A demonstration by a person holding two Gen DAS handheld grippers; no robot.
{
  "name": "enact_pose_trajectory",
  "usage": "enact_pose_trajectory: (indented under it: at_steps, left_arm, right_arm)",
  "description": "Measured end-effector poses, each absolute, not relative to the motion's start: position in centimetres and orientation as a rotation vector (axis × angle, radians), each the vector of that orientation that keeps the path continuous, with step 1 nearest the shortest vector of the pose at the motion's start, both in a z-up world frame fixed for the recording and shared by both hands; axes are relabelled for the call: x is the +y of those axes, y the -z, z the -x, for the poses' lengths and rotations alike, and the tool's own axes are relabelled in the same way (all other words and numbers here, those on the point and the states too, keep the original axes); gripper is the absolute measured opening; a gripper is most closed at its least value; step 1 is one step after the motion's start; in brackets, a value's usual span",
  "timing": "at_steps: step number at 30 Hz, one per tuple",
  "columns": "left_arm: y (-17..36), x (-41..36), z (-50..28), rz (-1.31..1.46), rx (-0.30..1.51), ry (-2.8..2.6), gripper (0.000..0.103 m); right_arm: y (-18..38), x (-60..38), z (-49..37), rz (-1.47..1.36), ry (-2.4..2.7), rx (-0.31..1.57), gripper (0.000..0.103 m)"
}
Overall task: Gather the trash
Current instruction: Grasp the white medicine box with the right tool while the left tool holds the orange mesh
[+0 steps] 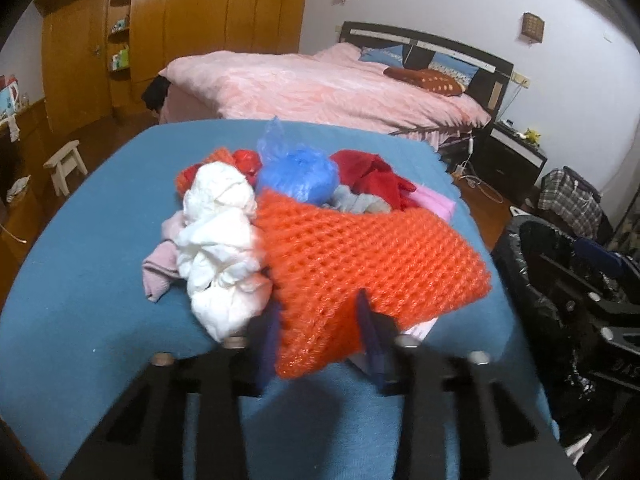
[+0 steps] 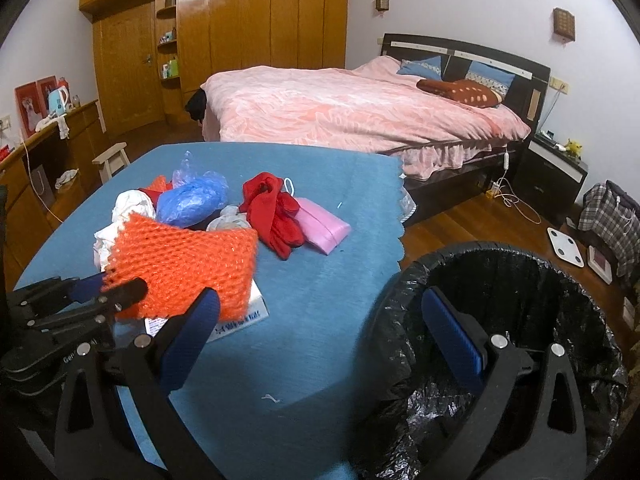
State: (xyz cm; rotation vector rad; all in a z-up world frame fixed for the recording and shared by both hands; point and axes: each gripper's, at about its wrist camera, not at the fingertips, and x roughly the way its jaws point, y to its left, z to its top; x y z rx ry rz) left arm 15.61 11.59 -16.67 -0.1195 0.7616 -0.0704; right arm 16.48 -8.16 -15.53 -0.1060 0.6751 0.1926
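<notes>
The orange foam net (image 1: 360, 264) lies at the near edge of the trash pile on the blue-covered surface (image 1: 100, 220), partly over a white printed packet (image 2: 240, 316). The left tongs (image 1: 320, 332) have one finger on each side of the net's near corner; the fingers stand narrow around it, but whether they already press it cannot be told. Just ahead and left of the left tongs lies a crumpled white bag (image 1: 220, 248); farther ahead lie a blue plastic bag (image 1: 298, 176), a red cloth (image 1: 376, 180) and a pink pouch (image 2: 324, 228).

The right tongs (image 2: 320, 336) are wide apart and carry nothing. They hang at the surface's near right edge, their right finger over the black-lined bin (image 2: 500, 272), which stands just beside the surface.

Step in hand, as judged: grasping the net. The next move calls for a firm closure, a lift clear of the packet, then a transfer rightward over the bin.
</notes>
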Motion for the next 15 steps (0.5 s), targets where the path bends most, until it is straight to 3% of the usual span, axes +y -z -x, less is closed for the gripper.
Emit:
enact_pose_trajectory:
  at_steps: [1,15]
  left_arm:
    - [16.7,11.5,-15.7,0.119,0.764,0.074,0.011]
    - [14.0,13.6,-13.2,0.155,0.658,0.006,0.010]
  right_arm:
    - [15.6,-8.2,-16.5,0.104,-0.191,0.676,0.098]
    - [16.3,-7.0,-16.4,0.105,-0.226,0.692,0.098]
